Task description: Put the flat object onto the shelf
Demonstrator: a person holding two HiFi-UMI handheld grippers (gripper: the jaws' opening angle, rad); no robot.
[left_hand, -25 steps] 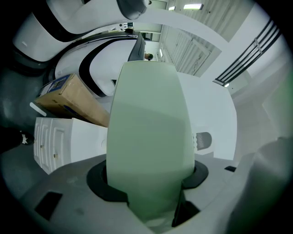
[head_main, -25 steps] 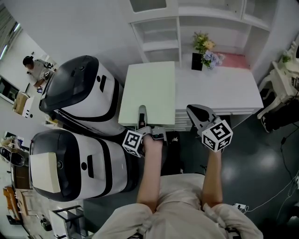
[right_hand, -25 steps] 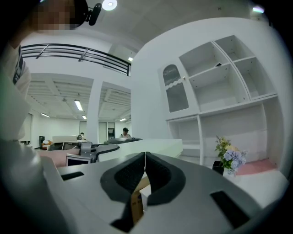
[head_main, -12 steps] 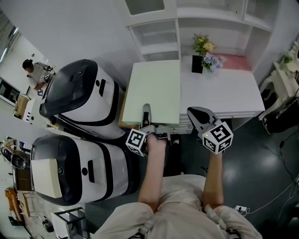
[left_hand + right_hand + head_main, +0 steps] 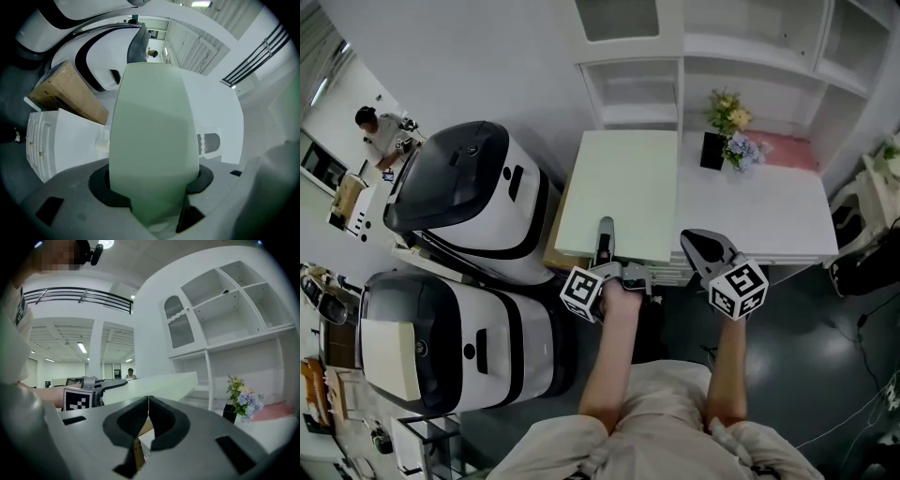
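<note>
pale-green board (image 5: 623,187), pinched at its near end by the left gripper (image 5: 605,236), points lengthwise toward the shelf (image 5: 630,64) ahead; right gripper (image 5: 695,240) pressed together, empty.

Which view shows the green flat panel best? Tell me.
Head view: the whole green flat panel shows, held by the left gripper. Left gripper view shows it close and distorted; right gripper view, only its edge.

A white desk (image 5: 759,204) stands on dark floor (image 5: 811,375).
</note>
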